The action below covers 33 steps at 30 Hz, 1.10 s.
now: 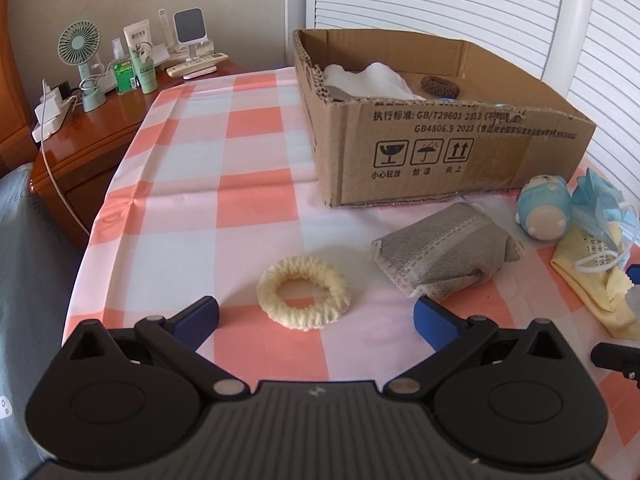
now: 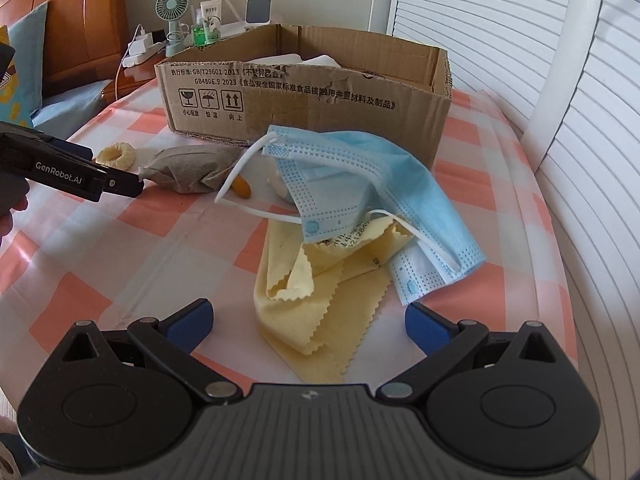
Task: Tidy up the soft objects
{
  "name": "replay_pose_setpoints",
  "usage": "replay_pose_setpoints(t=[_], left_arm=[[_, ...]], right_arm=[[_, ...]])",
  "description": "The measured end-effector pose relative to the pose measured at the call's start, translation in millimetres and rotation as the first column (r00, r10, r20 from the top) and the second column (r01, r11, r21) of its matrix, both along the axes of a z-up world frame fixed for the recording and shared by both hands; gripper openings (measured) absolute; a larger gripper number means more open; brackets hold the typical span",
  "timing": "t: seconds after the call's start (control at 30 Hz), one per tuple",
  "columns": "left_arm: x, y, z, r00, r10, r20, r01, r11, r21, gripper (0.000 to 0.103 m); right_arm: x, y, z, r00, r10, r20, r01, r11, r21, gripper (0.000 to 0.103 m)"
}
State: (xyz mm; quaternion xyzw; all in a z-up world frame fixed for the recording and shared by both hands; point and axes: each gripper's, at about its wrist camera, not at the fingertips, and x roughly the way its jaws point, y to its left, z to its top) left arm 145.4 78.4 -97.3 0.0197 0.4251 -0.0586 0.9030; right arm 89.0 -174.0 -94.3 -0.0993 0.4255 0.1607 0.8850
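A cream scrunchie [image 1: 303,293] lies on the checked tablecloth just ahead of my left gripper [image 1: 316,320], which is open and empty. Right of it sit a grey cloth pouch [image 1: 444,254], a blue plush toy [image 1: 544,210], a blue face mask [image 1: 600,204] and a yellow cloth [image 1: 592,280]. The cardboard box [image 1: 440,152] behind holds a white cloth [image 1: 372,80] and a brown scrunchie [image 1: 439,83]. My right gripper [image 2: 308,322] is open over the yellow cloth [image 2: 304,308], with the face mask [image 2: 360,184] crumpled just beyond. The left gripper's body [image 2: 68,172] shows at left.
A wooden nightstand [image 1: 92,140] at the far left carries a small fan [image 1: 80,60], bottles and remotes. White slatted doors [image 1: 440,0] and a white curved frame [image 2: 576,60] stand behind and to the right. The table edge [image 1: 92,248] drops off at the left beside a bed.
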Motion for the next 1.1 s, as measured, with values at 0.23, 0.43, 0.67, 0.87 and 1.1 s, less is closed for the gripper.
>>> replay_pose_setpoints(t=[0.23,0.43,0.67,0.87,1.1], left_arm=[[5.0,2.2,-1.4,0.999,-0.041,0.022,0.041,0.999,0.001,0.093],[4.1,2.4,5.3,0.997,-0.068,0.046,0.068,0.998,-0.008,0.058],[2.4,3.1,7.9,0.995,-0.081,0.050,0.082,0.997,-0.004,0.041],[-4.7,-0.5,8.3,0.994,-0.092,0.050,0.093,0.996,-0.008,0.041],[-6.6,-0.8,8.0,0.995,-0.087,0.050,0.087,0.996,-0.012,0.041]], right_arm=[[-0.7,-0.2,-0.7,1.000,0.000,0.009,0.000,1.000,0.004,0.103],[-1.1,-0.6,-0.6,1.000,-0.001,0.009,0.001,1.000,0.006,0.103],[-1.6,0.4,-0.2,1.000,0.004,0.012,-0.004,1.000,0.010,0.103],[4.4,7.7,-1.7,0.999,0.035,0.015,-0.036,0.998,0.043,0.103],[22.3,15.9,-3.3,0.999,0.021,0.039,-0.023,0.999,0.049,0.099]])
